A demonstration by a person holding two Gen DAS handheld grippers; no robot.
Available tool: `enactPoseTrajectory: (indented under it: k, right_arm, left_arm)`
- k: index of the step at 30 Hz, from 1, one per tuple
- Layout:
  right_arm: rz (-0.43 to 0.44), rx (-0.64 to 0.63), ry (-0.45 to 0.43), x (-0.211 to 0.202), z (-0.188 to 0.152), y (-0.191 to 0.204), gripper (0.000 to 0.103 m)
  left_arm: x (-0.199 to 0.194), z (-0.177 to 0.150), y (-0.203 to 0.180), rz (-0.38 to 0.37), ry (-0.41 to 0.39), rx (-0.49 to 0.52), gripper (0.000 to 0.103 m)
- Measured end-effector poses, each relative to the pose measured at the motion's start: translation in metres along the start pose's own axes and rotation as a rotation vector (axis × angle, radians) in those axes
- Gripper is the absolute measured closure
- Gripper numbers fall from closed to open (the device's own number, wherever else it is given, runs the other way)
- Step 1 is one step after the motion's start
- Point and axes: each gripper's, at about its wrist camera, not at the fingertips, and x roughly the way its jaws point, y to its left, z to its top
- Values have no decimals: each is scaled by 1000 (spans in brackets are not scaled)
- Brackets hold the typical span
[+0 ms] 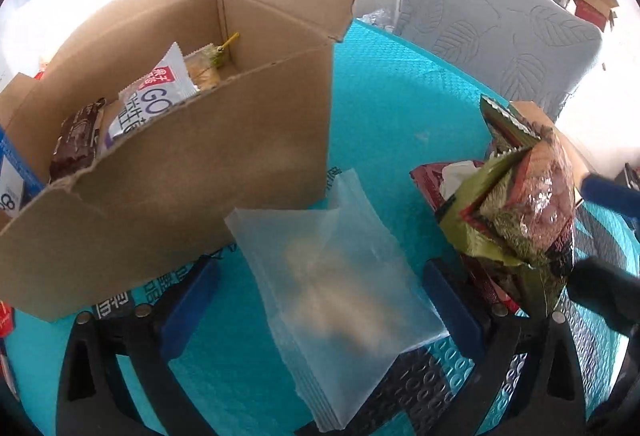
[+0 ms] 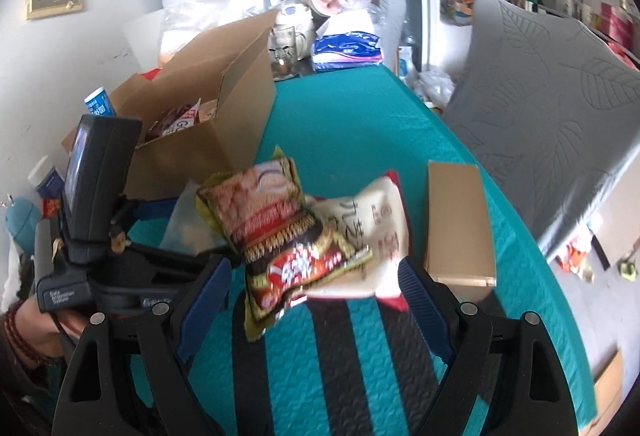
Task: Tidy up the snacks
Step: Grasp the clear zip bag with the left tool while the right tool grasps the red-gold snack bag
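Straddling a clear pouch [image 1: 340, 292] at lower centre, the left gripper [image 1: 320, 300] stood wide; right gripper [image 2: 316, 292], wide, flanked snack packets [image 2: 296, 236] awaiting boxing.

Black claw [image 2: 312, 300] frames, blue pads [image 2: 420, 300], silver screws.

Teal, bubble-textured bench [image 2: 360, 108] carried everything. An open cardboard box [image 1: 192, 172] sat at its left side, flaps up, with snack packets inside. A frosted translucent pouch [image 1: 340, 288] lay flat just beside the box's near corner. A white-and-red snack bag [image 2: 380, 236] lay further right on the cover. A small closed tan carton [image 2: 460, 224] lay just beside that bag, near the bench's right edge. A blue-and-white tissue pack [image 2: 348, 50] sat at the far end.
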Motion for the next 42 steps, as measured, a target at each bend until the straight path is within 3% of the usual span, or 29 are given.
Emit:
enactPoseTrajectory:
  k: [1,2,3,4,8,11,15,19,26,36,42]
  right_arm:
    - [10,-13,3,2,2,1,17]
    - [21,-26,10,4,4,2,17]
    - [30,-41,22,8,6,3,17]
    - [34,-53,30,11,8,4,17]
    - [52,-70,41,21,13,6,17]
    - [80,-50,63,29,13,6,17]
    - [63,-81,80,34,9,14,44]
    - [88,-90,75,21,0,25,52]
    - [119,-49,95,-11,-37,51,53]
    - [69,39,165,-42,-91,66,53]
    - [36,40,173,-49,-101,70,53]
  left_arm:
    - [1,3,1,-1,-1,-1,1]
    - [-1,2,1,2,-8,-1,10]
    - [-3,3,0,6,-23,-2,33]
    - [-7,4,2,23,-39,-4,43]
    - [-11,2,6,-1,-30,-4,59]
    - [-21,-3,10,4,-28,15,59]
    - [-34,-15,20,19,-19,16,59]
    - [-49,-31,26,-15,10,13,59]
    - [-70,-69,17,-87,73,42,59]
    - [-93,-99,11,-151,126,82,59]
    - [-99,-111,2,-123,120,132,59]
